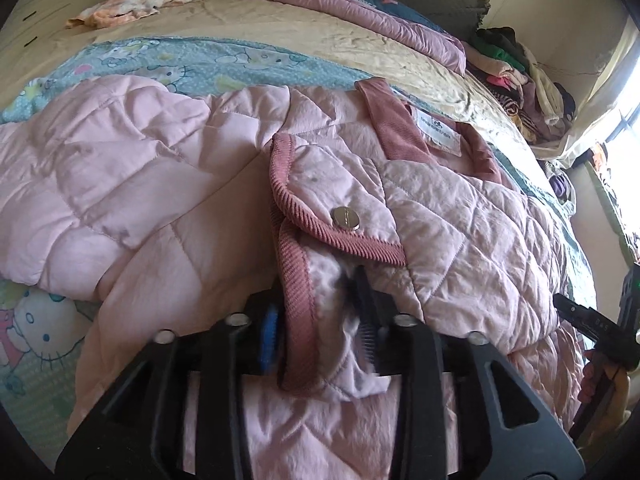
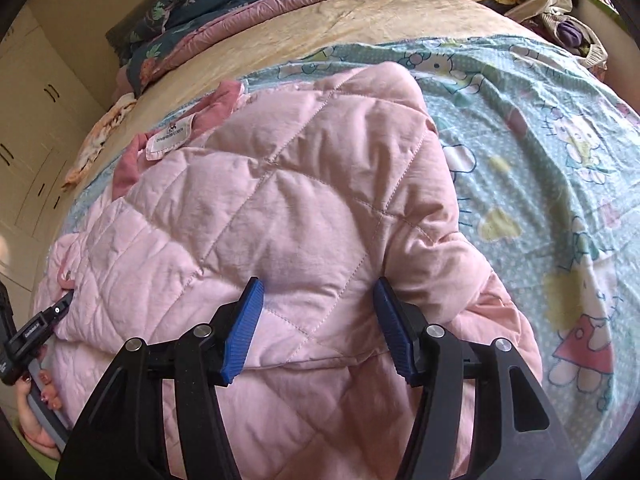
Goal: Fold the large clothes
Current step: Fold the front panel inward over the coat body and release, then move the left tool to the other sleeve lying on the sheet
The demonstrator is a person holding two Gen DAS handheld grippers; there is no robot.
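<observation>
Jacket hem edge (image 1: 298,320) lying between the left gripper (image 1: 320,334) fingers.
Left jaws standing narrow, loosening off the edge; right gripper (image 2: 318,328) hovering wide over the quilted jacket (image 2: 280,200).

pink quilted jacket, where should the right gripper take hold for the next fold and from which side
Probably the folded outer edge of the pink quilted jacket, approached from the cartoon-print sheet side: that edge lies free with bare sheet beside it, so the right gripper could slide a finger under.

Cartoon sheet (image 2: 520,128), beige bedspread (image 1: 280,28), clothes pile (image 1: 516,80) (messy), cupboards (image 2: 28,120)
</observation>
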